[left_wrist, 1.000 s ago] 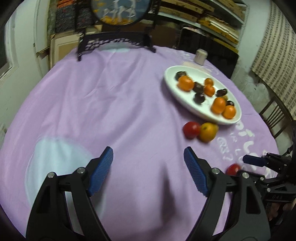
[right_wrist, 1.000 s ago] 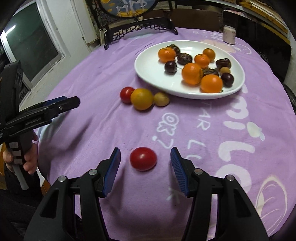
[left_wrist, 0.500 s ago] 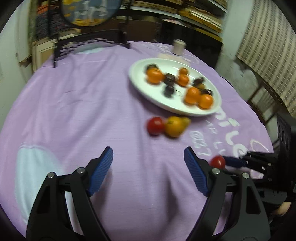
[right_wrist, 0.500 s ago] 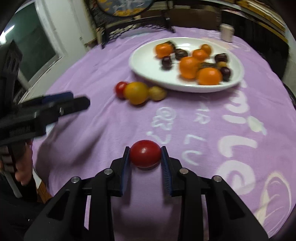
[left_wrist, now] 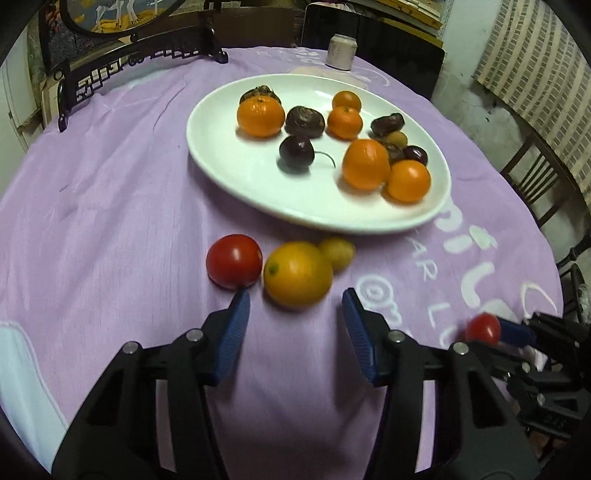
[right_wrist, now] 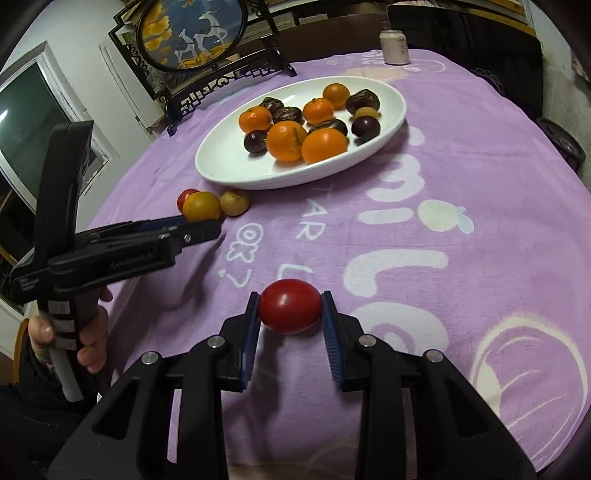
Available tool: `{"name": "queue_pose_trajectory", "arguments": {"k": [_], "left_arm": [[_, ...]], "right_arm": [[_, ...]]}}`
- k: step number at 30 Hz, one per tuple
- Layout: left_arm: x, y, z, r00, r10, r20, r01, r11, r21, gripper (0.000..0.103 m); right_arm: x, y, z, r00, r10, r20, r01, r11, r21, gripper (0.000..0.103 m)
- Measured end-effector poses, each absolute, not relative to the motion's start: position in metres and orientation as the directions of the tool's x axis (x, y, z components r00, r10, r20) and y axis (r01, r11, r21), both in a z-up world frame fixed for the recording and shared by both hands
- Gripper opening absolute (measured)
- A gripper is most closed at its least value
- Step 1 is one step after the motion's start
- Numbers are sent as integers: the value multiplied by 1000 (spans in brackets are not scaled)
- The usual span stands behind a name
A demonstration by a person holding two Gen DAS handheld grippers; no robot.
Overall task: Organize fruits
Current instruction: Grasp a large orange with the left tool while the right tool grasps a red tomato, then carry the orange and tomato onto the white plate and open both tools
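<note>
A white oval plate (left_wrist: 236, 177) (right_wrist: 221, 158) holds several oranges and dark fruits. In front of it on the purple cloth lie a red tomato (left_wrist: 233, 260), a yellow-orange fruit (left_wrist: 297, 274) (right_wrist: 202, 206) and a small yellowish fruit (left_wrist: 337, 252) (right_wrist: 233, 202). My left gripper (left_wrist: 295, 308) is open, its fingertips just short of the yellow-orange fruit. My right gripper (right_wrist: 290, 314) is shut on a second red tomato (right_wrist: 290, 305), held just above the cloth; that tomato also shows in the left wrist view (left_wrist: 482, 328).
A small can (left_wrist: 341, 51) (right_wrist: 395, 48) stands at the table's far edge. A dark carved stand with a round painted panel (right_wrist: 192, 33) stands at the back left. A wooden chair (left_wrist: 535, 181) is beyond the right edge.
My right gripper closed on the red tomato and lifted it slightly. My left gripper moved forward and right, up to the yellow-orange fruit.
</note>
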State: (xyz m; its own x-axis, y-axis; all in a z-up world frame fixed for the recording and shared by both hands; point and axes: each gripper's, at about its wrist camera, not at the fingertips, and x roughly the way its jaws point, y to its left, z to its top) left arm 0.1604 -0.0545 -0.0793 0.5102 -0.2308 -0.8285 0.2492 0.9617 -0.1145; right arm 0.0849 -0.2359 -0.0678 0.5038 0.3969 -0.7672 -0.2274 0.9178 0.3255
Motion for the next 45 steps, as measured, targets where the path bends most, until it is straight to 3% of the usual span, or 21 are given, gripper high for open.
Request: {"name": "queue_pose_trajectory", "arguments": {"k": [1, 2, 23, 35, 45], "left_arm": [[163, -57, -80, 515, -229, -826, 254, 961, -108, 38], [165, -59, -80, 520, -224, -824, 258, 961, -98, 37], [116, -31, -36, 560, -345, -753, 333, 926, -177, 36], [232, -44, 1, 612, -249, -750, 242, 963, -123, 36], [277, -46, -25, 572, -250, -781, 209, 965, -156, 36]], "right_arm": [[86, -236, -69, 501, 401, -767, -227, 916, 330, 33], [86, -236, -69, 499, 404, -767, -227, 915, 334, 33], [105, -218, -44, 533, 386, -753, -266, 921, 284, 33], [197, -198, 16, 680, 270, -682, -266, 957, 114, 33], [250, -205, -16, 648, 235, -724, -206, 970, 131, 33]]}}
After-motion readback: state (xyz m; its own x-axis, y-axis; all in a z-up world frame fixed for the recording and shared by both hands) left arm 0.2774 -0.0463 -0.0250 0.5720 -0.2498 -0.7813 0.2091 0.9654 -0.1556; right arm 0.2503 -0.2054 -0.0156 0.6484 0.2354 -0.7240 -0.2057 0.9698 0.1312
